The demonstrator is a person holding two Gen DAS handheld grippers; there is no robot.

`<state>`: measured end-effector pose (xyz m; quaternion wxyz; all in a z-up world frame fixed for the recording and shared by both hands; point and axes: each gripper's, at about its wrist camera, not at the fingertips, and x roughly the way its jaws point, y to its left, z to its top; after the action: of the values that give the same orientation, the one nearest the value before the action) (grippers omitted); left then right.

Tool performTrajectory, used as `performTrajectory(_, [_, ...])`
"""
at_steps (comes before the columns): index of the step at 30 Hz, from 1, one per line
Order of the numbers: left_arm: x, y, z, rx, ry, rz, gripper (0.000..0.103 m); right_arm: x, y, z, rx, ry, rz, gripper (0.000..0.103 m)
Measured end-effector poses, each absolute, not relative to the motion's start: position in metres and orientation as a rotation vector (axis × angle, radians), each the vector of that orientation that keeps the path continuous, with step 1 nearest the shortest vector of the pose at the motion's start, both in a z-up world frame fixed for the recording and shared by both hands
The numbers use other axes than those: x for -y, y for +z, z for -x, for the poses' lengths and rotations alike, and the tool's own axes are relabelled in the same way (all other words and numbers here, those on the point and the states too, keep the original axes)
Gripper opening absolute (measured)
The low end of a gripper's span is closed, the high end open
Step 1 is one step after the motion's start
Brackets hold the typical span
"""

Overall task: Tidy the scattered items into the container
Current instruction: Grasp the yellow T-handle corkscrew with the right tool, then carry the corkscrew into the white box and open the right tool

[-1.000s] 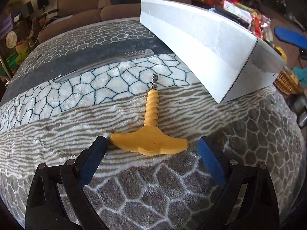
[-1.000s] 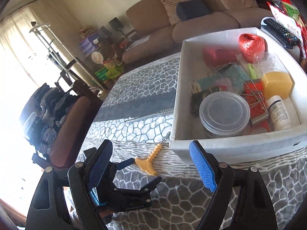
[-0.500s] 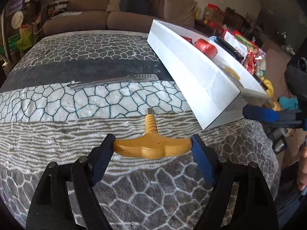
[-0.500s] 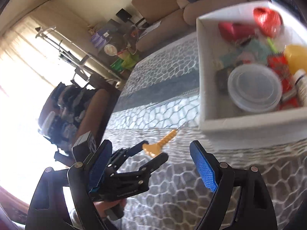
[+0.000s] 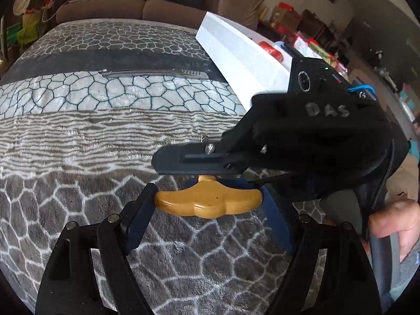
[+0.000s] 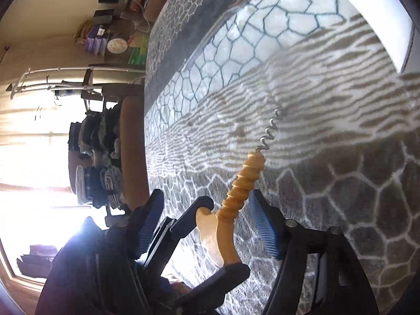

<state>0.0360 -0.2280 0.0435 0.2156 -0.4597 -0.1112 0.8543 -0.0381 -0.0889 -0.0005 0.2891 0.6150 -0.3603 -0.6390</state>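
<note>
Left tool (image 5: 208,200) angled down, pads clamped on corkscrew (image 5: 208,202) handle ends. Right tool (image 6: 204,229) rolled sideways, jaws closing around shaft, crossing over left. Hand (image 5: 391,220) grips right handle.

I see the corkscrew (image 5: 208,201), yellow T-handle with ribbed shank and bare steel spiral, over the patterned blanket, white container (image 5: 236,57) beyond, holding items, metal tongs (image 5: 153,73) lying flat, scattered.

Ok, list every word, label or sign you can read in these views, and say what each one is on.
"DAS": pale raised letters on the black body of the right claw.
A small white logo beside the blue band at its far end: not readable.
Packages behind the white box: print too small and blurred.
Right wrist view: nothing readable.
</note>
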Motion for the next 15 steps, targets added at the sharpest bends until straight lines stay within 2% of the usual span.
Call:
performTrajectory(2, [0.231, 0.047, -0.036, 0.332, 2.365, 1.262, 0.078, 0.094, 0.000, 0.034, 0.910, -1.740, -1.635, 0.032])
performTrajectory(7, [0.235, 0.067, -0.040, 0.379, 2.373, 1.188, 0.078, 0.095, 0.025, 0.026, 0.797, -1.821, -1.538, 0.028])
performTrajectory(12, [0.220, 0.111, -0.029, 0.392, 2.383, 1.085, 0.078, 0.082, 0.066, 0.023, 0.809, -1.848, -1.414, 0.027])
performTrajectory(15, [0.187, 0.141, -0.006, 0.331, 2.377, 1.040, 0.078, 0.059, 0.099, 0.033, 0.820, -1.895, -1.336, 0.027])
